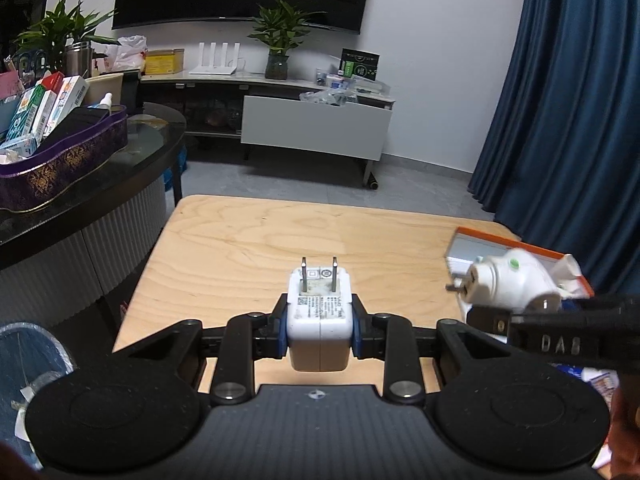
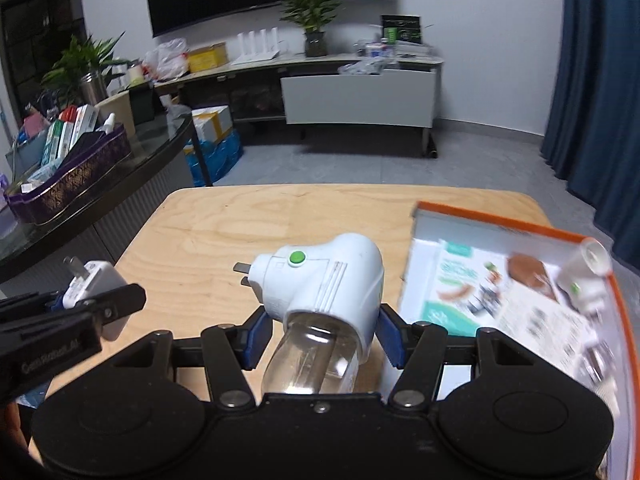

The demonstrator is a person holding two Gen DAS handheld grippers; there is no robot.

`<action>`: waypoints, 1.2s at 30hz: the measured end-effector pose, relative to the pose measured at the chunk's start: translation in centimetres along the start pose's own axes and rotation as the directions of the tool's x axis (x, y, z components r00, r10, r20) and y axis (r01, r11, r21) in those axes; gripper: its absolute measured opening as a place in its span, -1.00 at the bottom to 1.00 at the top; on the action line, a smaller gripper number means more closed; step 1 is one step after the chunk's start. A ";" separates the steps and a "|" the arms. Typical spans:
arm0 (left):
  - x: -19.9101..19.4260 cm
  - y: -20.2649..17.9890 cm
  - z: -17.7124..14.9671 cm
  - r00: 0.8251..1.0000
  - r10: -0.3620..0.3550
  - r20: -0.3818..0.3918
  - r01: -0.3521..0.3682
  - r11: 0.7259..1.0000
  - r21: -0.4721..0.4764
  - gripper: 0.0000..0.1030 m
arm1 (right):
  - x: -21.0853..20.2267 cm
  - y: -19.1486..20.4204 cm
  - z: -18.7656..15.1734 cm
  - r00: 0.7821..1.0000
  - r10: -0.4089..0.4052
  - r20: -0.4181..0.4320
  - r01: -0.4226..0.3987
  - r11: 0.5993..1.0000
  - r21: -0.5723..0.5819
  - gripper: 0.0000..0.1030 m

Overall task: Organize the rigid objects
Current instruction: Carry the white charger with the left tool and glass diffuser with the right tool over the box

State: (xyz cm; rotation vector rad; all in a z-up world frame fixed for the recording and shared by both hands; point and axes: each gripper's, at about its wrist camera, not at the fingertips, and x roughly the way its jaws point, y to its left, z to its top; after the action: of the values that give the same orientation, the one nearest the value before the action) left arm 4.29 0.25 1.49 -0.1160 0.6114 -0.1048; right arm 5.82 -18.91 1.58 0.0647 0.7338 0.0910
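left tongs: the left gripper pinches a white square two-prong charger block between its blue pads, centre of the left wrist view, prongs pointing up and away over the table.
right tongs: the right gripper pinches a white plug-in vaporiser with a green button and a clear bottle, centre of the right wrist view; blue pads press its white housing on both sides, bottle end toward the camera, plug prongs pointing left.
table: a light wooden table with rounded corners lies under both tools, middle of each frame.
box: an open orange-rimmed cardboard box with a printed sheet inside sits at the right of the table; a small white item lies by its right rim, blurred.
cross view: the vaporiser shows at right in the left wrist view; the charger block at far left in the right wrist view.
surroundings: a purple patterned tray of packets on a dark glass counter, upper left.
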 end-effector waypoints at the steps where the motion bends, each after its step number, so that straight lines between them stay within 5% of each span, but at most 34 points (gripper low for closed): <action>1: -0.3 -0.4 -0.1 1.000 0.000 0.000 0.000 1.000 0.006 -0.43 | -0.5 -0.2 -0.4 1.000 -0.003 -0.001 0.003 1.000 0.001 0.33; 36: -6.9 -11.1 -4.6 0.982 -0.187 0.011 0.182 0.968 0.174 -0.43 | -15.1 -7.6 -10.3 0.974 -0.182 0.138 0.159 0.974 0.162 0.33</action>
State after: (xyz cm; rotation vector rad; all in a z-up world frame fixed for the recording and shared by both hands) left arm -4.71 -10.21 3.18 -0.0059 0.5609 -0.3358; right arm -11.79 -27.77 3.33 0.1502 0.5904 -0.1327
